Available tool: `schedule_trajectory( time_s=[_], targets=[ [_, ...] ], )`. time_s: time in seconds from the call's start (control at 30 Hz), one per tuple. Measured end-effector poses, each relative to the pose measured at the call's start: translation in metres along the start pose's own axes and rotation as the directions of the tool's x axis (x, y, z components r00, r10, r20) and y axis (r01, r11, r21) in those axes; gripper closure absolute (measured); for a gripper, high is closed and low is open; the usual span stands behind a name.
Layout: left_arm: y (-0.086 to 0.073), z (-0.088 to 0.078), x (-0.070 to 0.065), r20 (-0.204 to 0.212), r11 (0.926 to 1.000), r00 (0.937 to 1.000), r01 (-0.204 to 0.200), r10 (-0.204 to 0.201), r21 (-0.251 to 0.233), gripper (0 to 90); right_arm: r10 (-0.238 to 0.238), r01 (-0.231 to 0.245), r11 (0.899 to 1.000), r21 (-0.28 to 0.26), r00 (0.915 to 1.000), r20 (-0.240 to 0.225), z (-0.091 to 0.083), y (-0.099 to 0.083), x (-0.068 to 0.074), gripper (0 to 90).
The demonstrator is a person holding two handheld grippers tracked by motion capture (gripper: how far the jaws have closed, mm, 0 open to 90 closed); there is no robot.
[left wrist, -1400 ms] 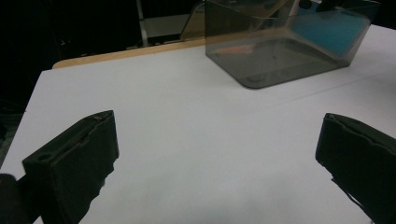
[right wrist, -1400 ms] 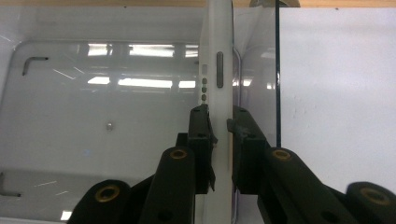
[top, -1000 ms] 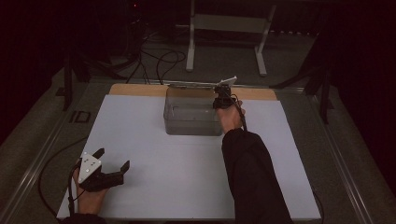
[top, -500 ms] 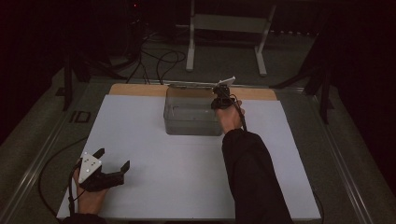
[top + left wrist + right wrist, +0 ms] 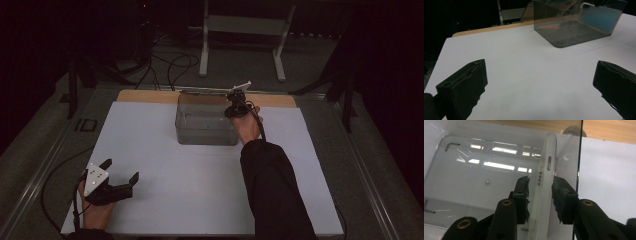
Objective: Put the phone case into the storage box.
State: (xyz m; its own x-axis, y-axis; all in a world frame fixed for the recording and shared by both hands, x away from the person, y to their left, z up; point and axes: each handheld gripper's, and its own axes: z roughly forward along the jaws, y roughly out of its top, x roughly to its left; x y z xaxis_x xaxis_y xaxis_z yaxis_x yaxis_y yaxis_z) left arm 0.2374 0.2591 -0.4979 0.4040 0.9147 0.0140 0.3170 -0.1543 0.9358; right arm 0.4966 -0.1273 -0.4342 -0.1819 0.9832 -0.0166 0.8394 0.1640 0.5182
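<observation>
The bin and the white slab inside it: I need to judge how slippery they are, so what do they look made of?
The bin looks like clear, smoke-tinted hard plastic, glossy: the table shows through its walls and lamps reflect off its floor. The slab standing on edge between the right gripper jaws looks like smooth white plastic, perhaps a tablet or its case, with slots and dots along its edge.

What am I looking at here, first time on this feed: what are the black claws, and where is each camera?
No robot: a person holds a two-jaw tool in each hand. The high view looks down on a white table. The left tool rests near the front edge, jaws wide open and holding nothing. The right tool is at the clear plastic bin. Each tool carries its own camera. In the right gripper view, its jaws have just been opening around a flat white tablet-like slab standing on edge inside the bin, with gaps showing on both sides.
</observation>
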Motion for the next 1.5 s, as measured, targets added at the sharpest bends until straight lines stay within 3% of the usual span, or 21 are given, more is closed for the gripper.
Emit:
schedule_trajectory(
  time_s=[0.17, 0.3, 0.37, 0.5, 0.7, 0.8, 0.97, 1.27, 1.5],
  targets=[
    [0.000, 0.000, 0.000, 0.000, 1.0000, 1.0000, -0.001, 0.001, 0.000, 0.4, -0.041, 0.042, 0.998, -0.051, 0.9991, 0.003, -0.007, -0.001, 0.001, 56.1],
    [0.000, 0.000, -0.001, 0.001, 1.0000, 1.0000, -0.003, 0.003, 0.000, 0.4, -0.056, 0.053, 0.995, -0.085, 0.9978, -0.035, -0.011, -0.001, -0.003, 50.2],
    [0.000, 0.000, -0.001, 0.001, 1.0000, 1.0000, -0.003, 0.003, 0.000, 0.4, -0.075, 0.071, 0.992, -0.102, 0.9967, -0.031, -0.013, -0.002, -0.004, 47.3],
    [0.000, 0.000, 0.000, -0.001, 1.0000, 1.0000, -0.003, 0.003, 0.001, 0.4, -0.109, 0.103, 0.986, -0.132, 0.9932, -0.041, -0.017, -0.003, -0.007, 34.3],
    [0.000, 0.000, -0.001, -0.001, 1.0000, 1.0000, -0.004, 0.004, 0.000, 0.4, -0.126, 0.116, 0.980, -0.163, 0.9907, -0.051, -0.021, -0.006, -0.011, 25.8],
    [0.000, 0.000, -0.001, -0.002, 1.0000, 1.0000, -0.002, 0.002, -0.001, 0.4, -0.155, 0.137, 0.967, -0.214, 0.9853, -0.071, -0.025, -0.012, -0.014, 15.5],
    [0.000, 0.001, -0.001, -0.003, 1.0000, 1.0000, -0.002, 0.002, -0.001, 0.4, -0.202, 0.169, 0.943, -0.286, 0.9752, -0.091, -0.032, -0.020, -0.017, 10.7],
    [0.000, 0.000, 0.000, -0.014, 1.0000, 0.9999, 0.002, -0.002, -0.004, 0.3, -0.260, 0.202, 0.906, -0.371, 0.9587, -0.115, -0.046, -0.033, -0.019, 9.6],
    [0.000, 0.000, 0.000, -0.025, 1.0000, 0.9997, 0.006, -0.006, -0.006, 0.3, -0.287, 0.217, 0.887, -0.407, 0.9505, -0.119, -0.053, -0.044, -0.020, 9.6]
  ],
)
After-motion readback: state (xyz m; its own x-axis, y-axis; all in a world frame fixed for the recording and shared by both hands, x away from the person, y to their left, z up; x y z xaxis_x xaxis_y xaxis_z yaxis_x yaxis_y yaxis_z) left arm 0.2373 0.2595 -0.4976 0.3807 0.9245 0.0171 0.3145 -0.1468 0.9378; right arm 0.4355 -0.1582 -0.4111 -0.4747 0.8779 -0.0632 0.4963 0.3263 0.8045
